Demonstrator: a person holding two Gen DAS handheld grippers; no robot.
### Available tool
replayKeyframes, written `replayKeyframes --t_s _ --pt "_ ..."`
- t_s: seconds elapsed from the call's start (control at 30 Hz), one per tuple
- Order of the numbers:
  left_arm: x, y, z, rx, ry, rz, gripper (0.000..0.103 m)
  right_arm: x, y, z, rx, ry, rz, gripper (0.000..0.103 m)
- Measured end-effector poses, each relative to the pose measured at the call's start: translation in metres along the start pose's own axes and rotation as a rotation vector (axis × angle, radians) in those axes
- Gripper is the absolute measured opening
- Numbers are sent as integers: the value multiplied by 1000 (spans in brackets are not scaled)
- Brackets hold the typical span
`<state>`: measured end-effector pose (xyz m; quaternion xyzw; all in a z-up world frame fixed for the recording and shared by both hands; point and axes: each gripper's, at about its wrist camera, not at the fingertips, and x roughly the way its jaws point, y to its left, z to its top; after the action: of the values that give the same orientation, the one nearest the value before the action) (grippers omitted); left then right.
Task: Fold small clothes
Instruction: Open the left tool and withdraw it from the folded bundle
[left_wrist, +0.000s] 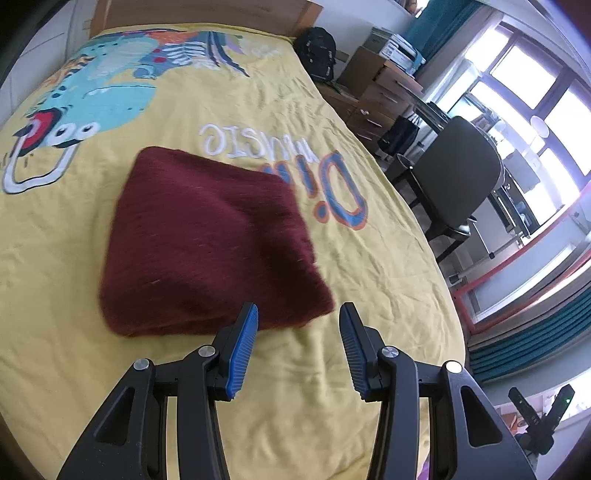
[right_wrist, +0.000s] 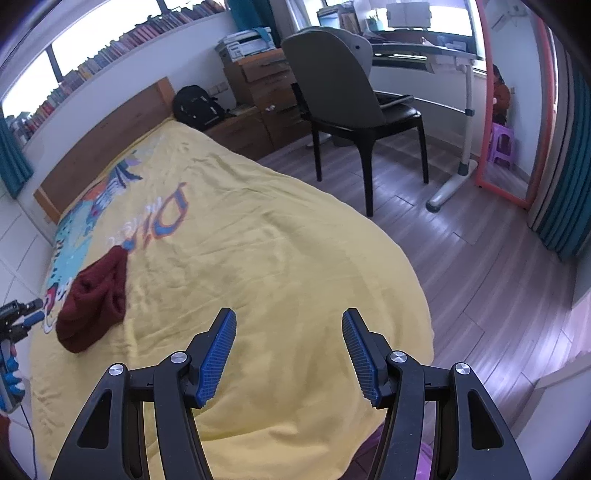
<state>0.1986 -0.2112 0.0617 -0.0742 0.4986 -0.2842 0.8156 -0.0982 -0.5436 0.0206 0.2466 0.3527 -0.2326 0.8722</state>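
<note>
A dark red knitted garment (left_wrist: 207, 243) lies folded in a rough square on the yellow bed cover (left_wrist: 369, 288). My left gripper (left_wrist: 298, 314) is open and empty, hovering just in front of the garment's near edge. In the right wrist view the same garment (right_wrist: 94, 299) lies at the left of the bed, bunched when seen from its side. My right gripper (right_wrist: 289, 321) is open and empty above the bare yellow cover (right_wrist: 277, 258), well to the right of the garment. The left gripper (right_wrist: 22, 314) shows at the left edge there.
The cover carries a cartoon print (left_wrist: 96, 96) near the wooden headboard (right_wrist: 103, 147). A black backpack (right_wrist: 197, 103), wooden drawers (right_wrist: 266, 92), a dark chair (right_wrist: 351, 103) and a desk (right_wrist: 424, 51) stand right of the bed. A red-framed mirror (right_wrist: 513, 110) leans by the curtain.
</note>
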Motion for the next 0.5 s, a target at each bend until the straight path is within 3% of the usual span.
replayKeyframes --t_s 0.5 --pt "-102 72 -37 -38 -94 74 40 -22 74 -20 -81 -15 100 61"
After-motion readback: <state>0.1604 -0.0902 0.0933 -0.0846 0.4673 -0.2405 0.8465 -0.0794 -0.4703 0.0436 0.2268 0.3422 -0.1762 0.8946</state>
